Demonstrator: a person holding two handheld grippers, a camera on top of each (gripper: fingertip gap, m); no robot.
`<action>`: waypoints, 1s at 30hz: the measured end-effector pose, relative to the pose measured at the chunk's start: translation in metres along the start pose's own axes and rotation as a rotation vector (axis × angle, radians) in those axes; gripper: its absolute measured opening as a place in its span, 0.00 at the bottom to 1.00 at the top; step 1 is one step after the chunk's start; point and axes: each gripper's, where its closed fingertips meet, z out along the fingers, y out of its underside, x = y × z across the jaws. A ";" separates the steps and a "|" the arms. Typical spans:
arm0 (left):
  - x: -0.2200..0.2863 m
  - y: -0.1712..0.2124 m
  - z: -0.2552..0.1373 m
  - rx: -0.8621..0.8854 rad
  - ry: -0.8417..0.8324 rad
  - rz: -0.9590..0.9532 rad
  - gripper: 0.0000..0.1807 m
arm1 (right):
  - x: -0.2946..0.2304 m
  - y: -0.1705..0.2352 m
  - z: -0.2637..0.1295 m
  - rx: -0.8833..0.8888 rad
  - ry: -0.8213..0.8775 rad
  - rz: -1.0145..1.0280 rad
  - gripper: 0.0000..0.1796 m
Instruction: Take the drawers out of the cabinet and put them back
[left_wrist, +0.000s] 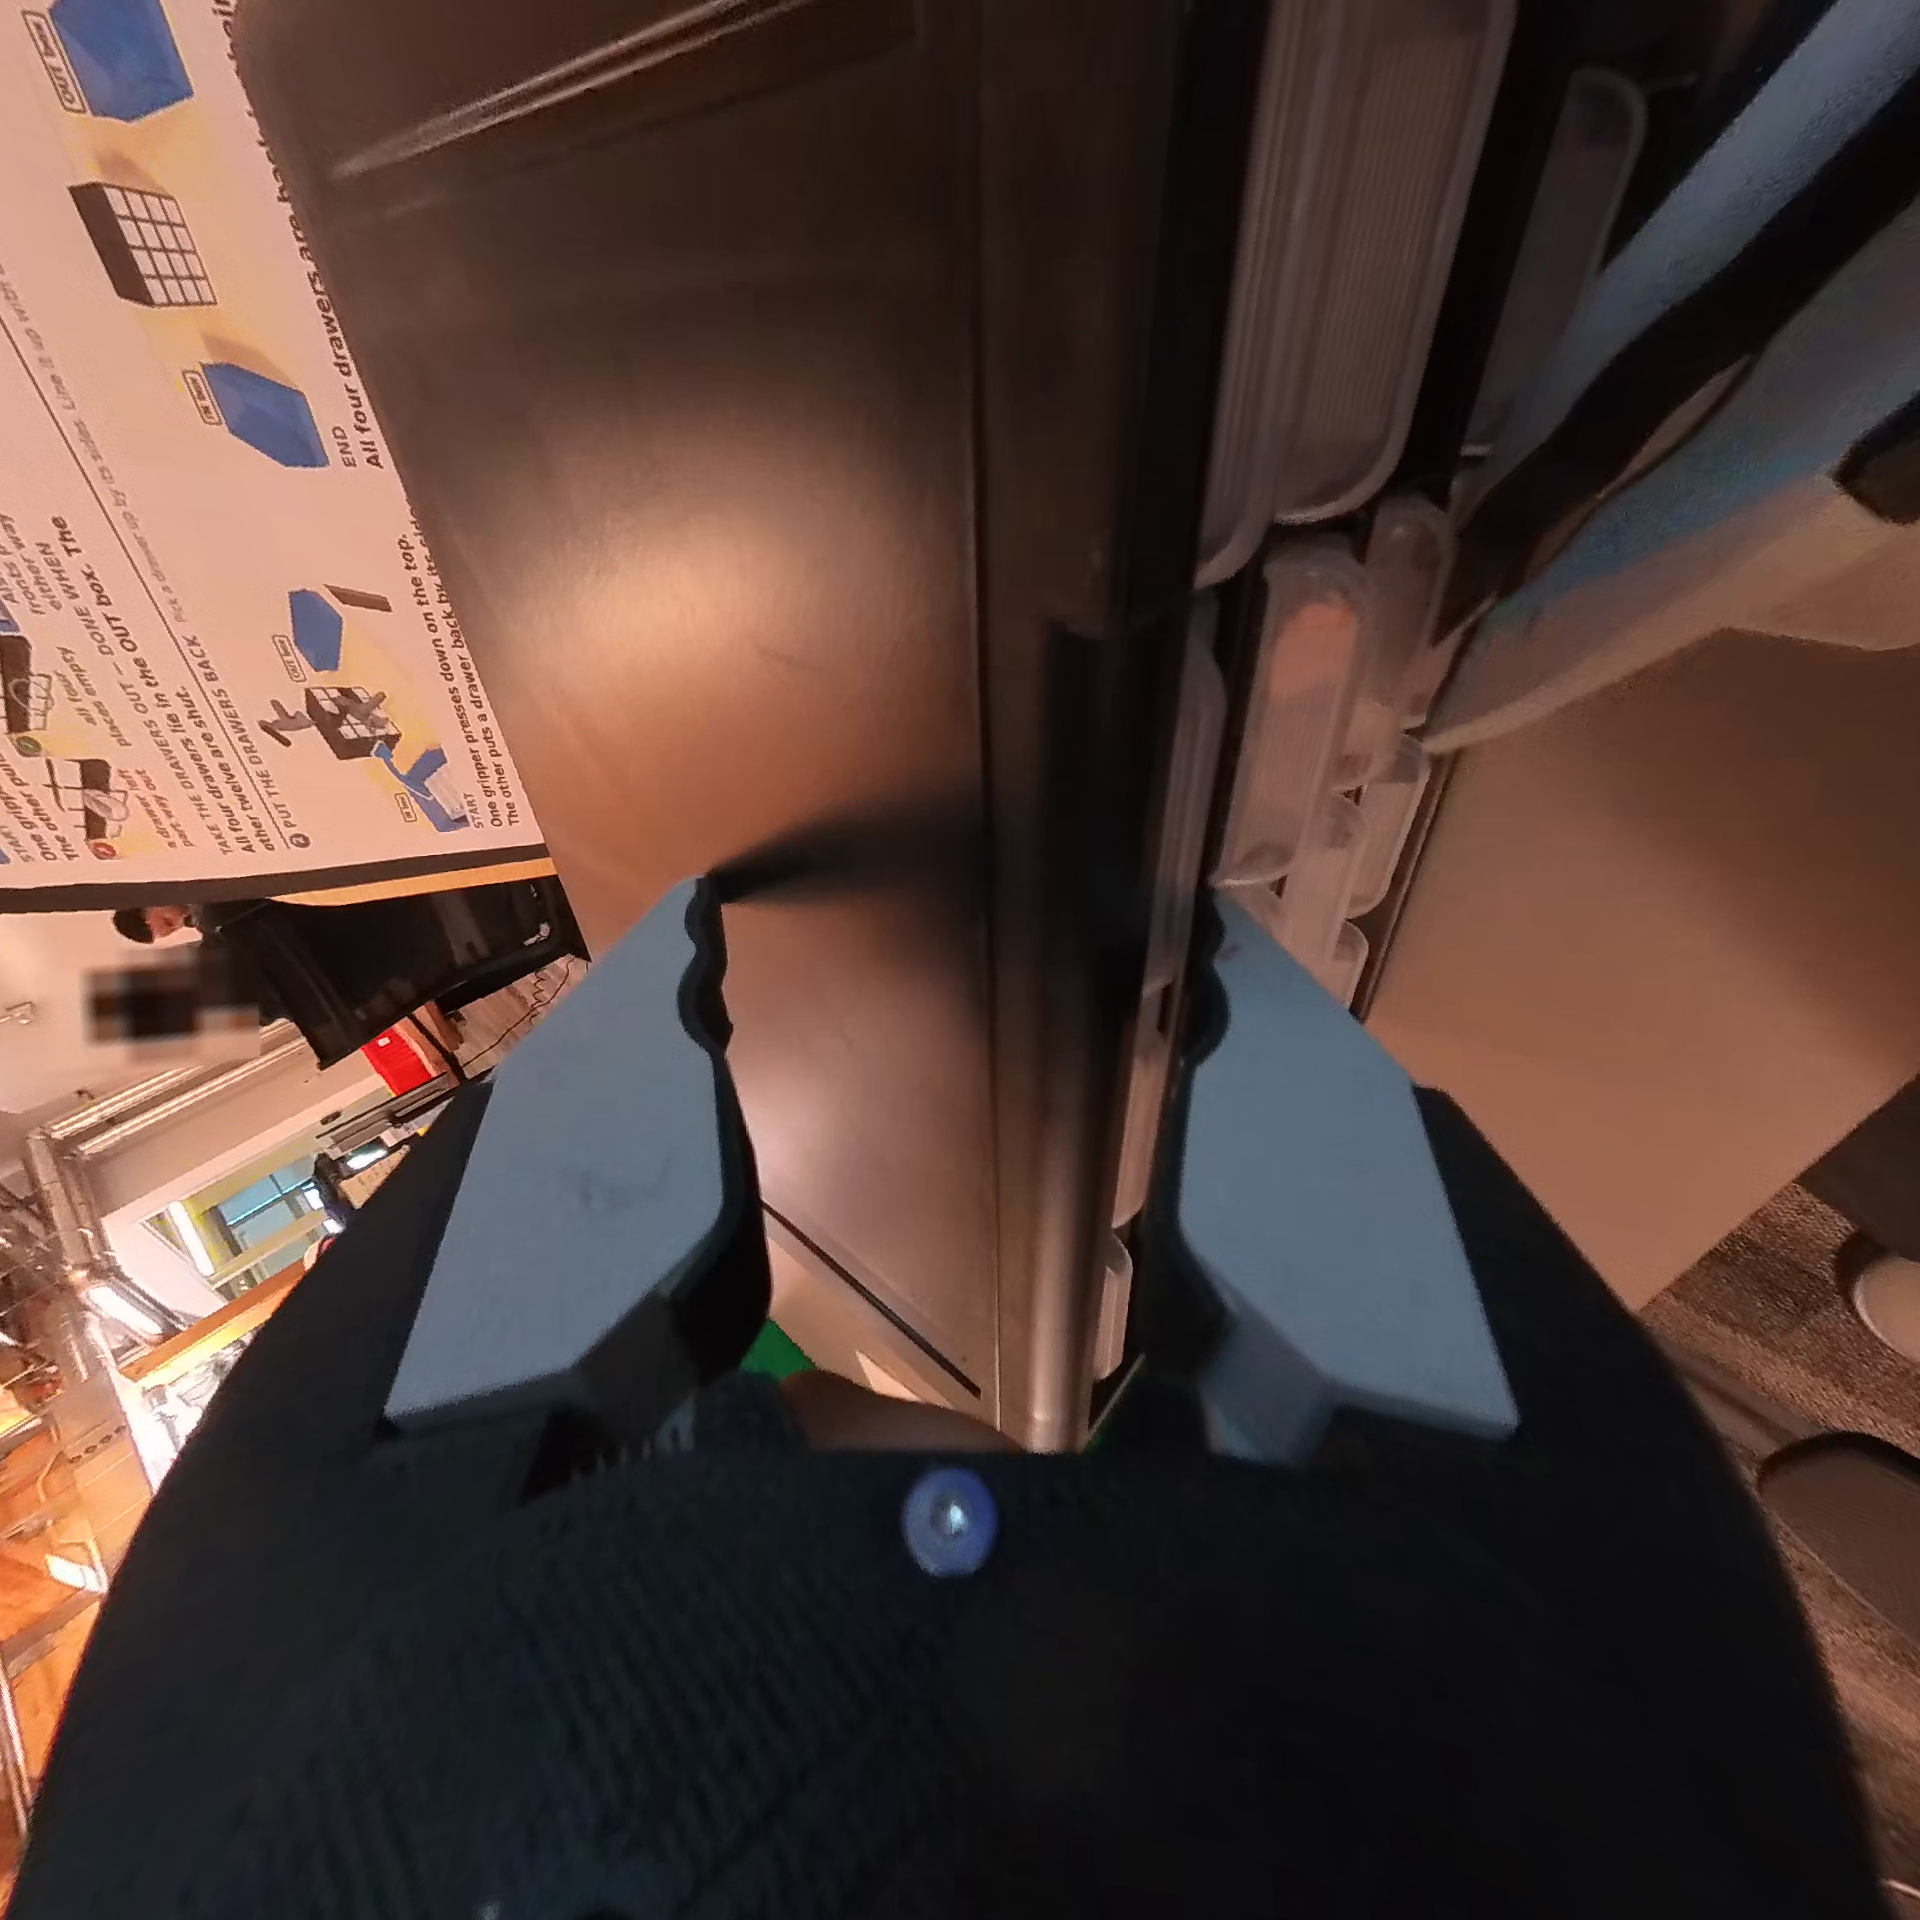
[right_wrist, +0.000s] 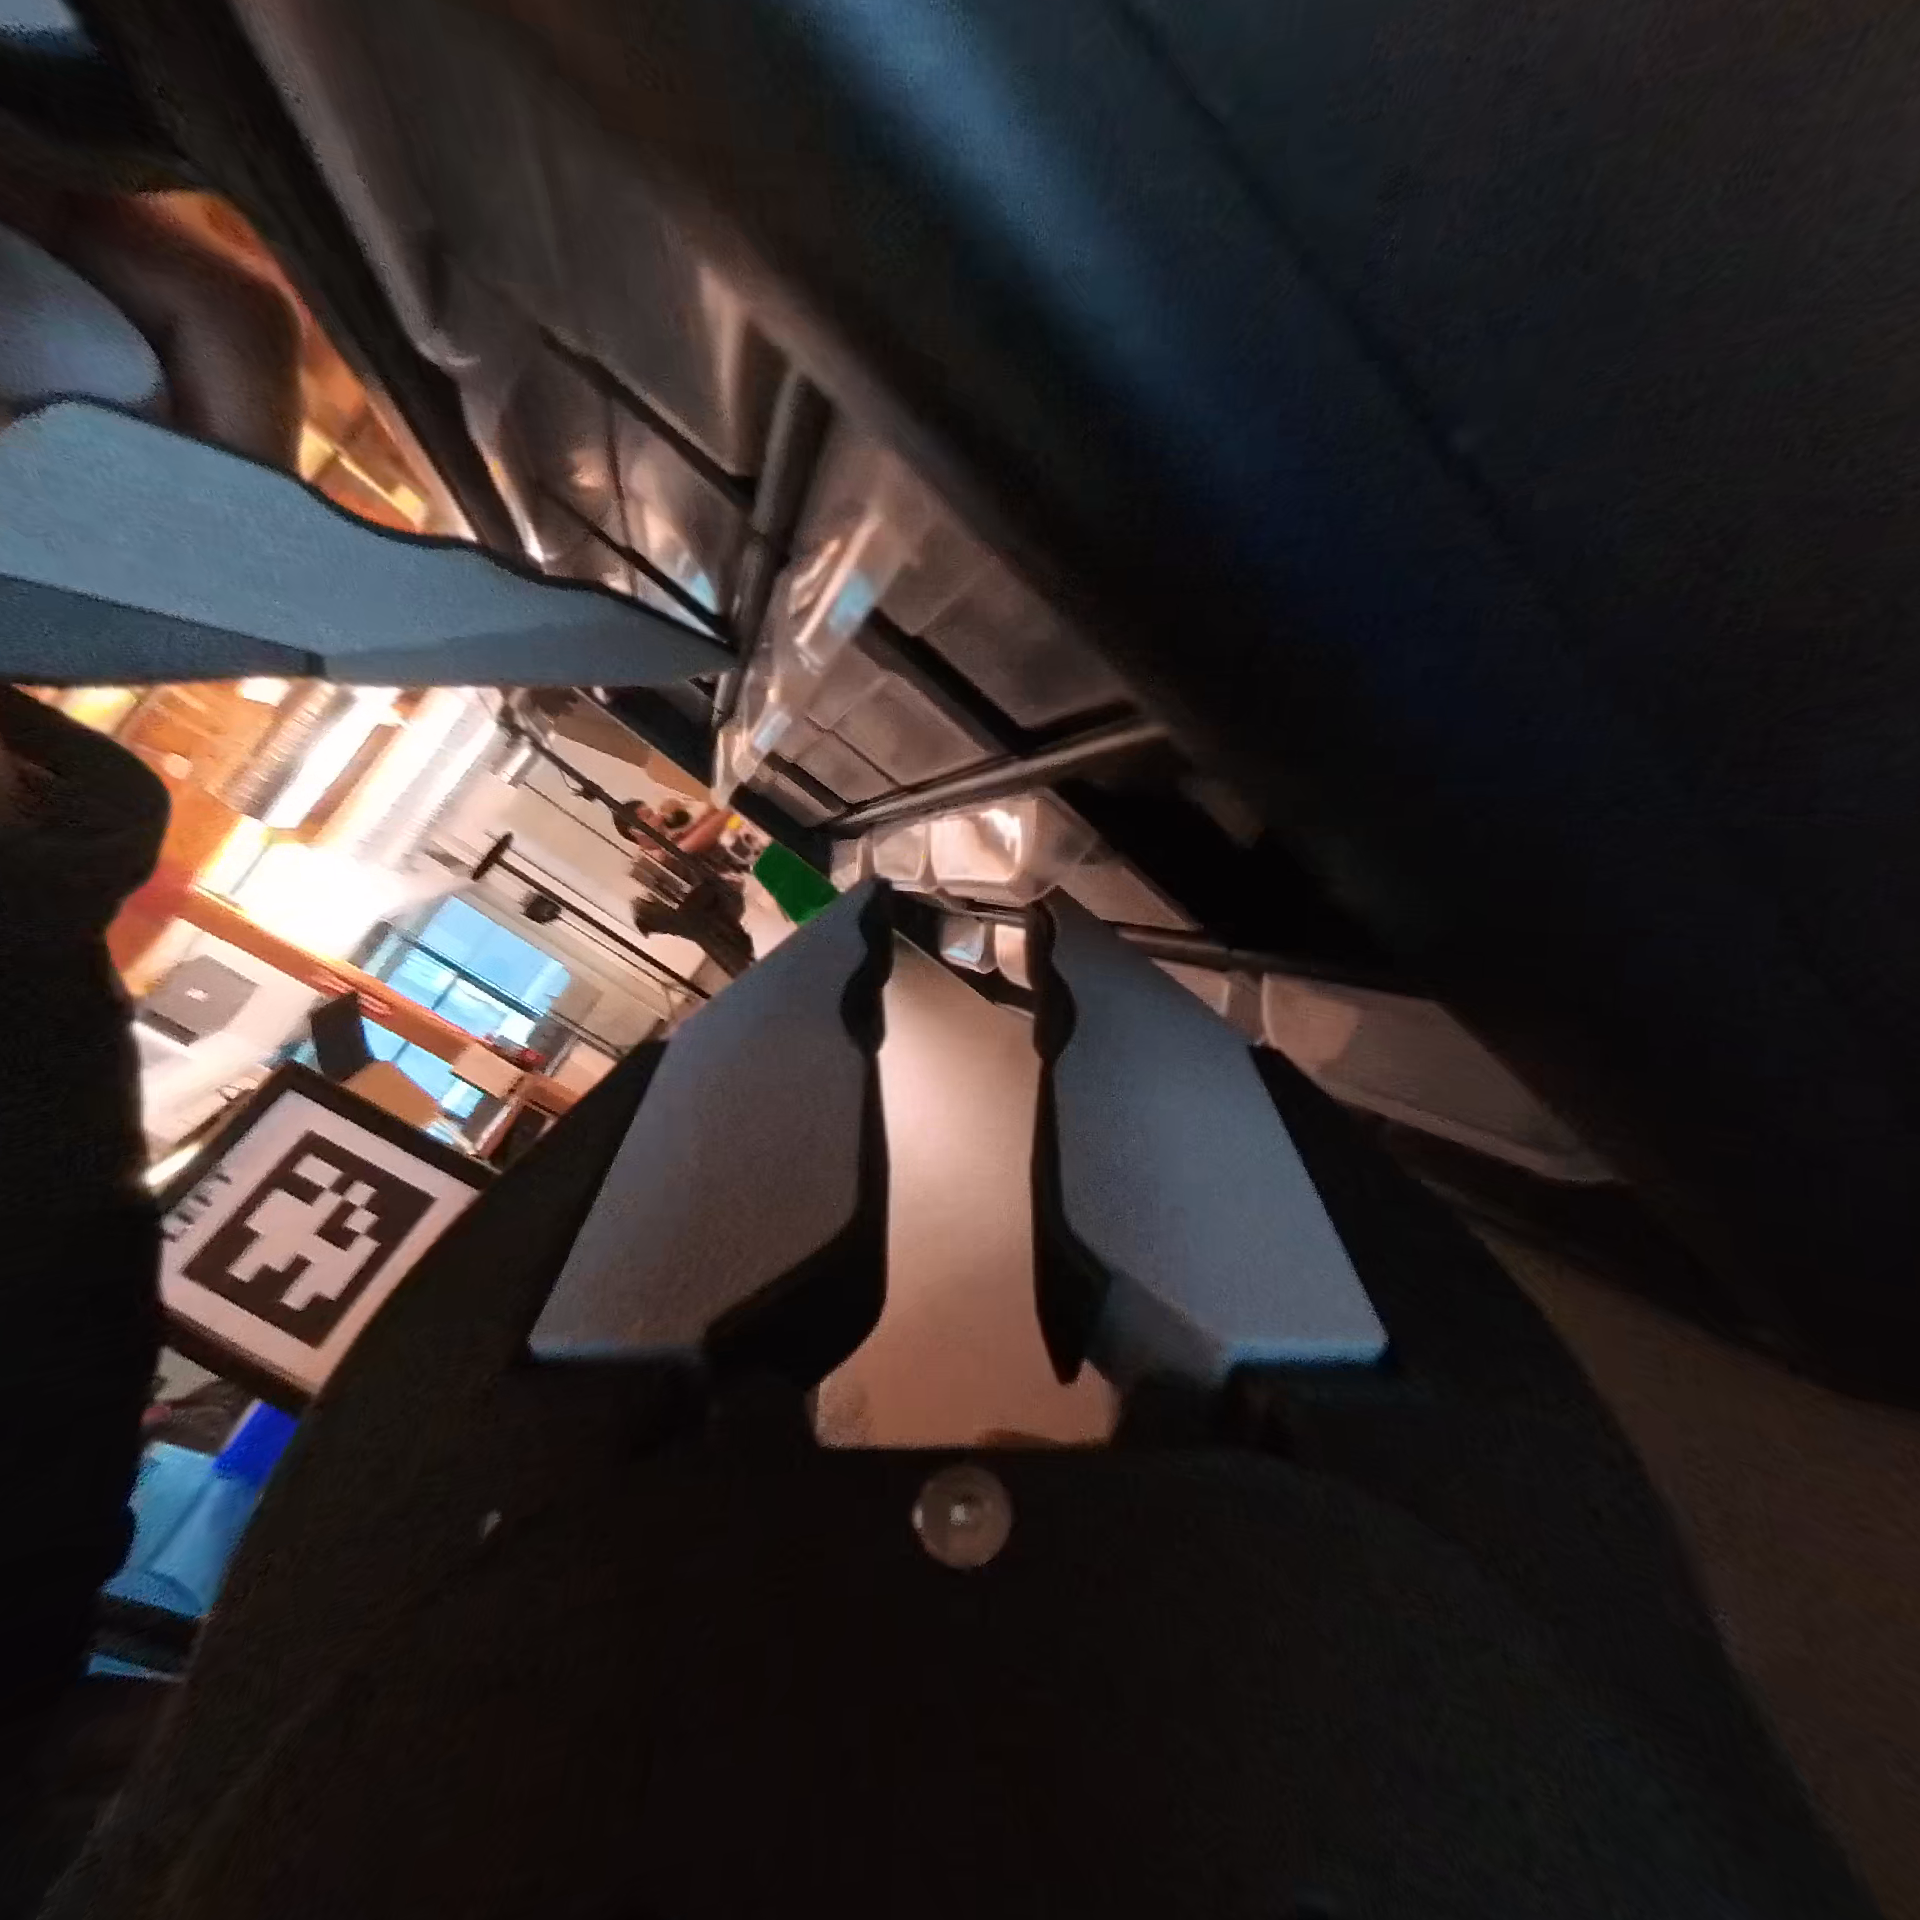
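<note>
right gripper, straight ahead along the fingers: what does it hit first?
Probably the clear drawer front in the black cabinet, just past the open right gripper; blur makes depth uncertain.

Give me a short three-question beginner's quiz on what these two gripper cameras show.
1. True or false: the left gripper has its jaws wide apart.
2. The drawers are made of: A) clear plastic, B) red metal, C) wood.
3. Fill in: the outer shell of the cabinet is coloured ____.

Key: 1 true; 2 A; 3 black.
</note>
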 end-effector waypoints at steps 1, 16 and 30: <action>0.000 0.000 0.000 -0.003 -0.001 0.000 0.49 | 0.002 -0.001 0.000 0.010 0.003 0.013 0.10; 0.000 0.000 0.000 -0.030 -0.004 0.003 0.49 | -0.027 0.046 -0.042 -0.531 -0.112 0.009 0.00; 0.001 0.000 0.000 -0.038 -0.009 0.003 0.49 | -0.058 0.011 -0.030 -0.354 0.063 -0.851 0.25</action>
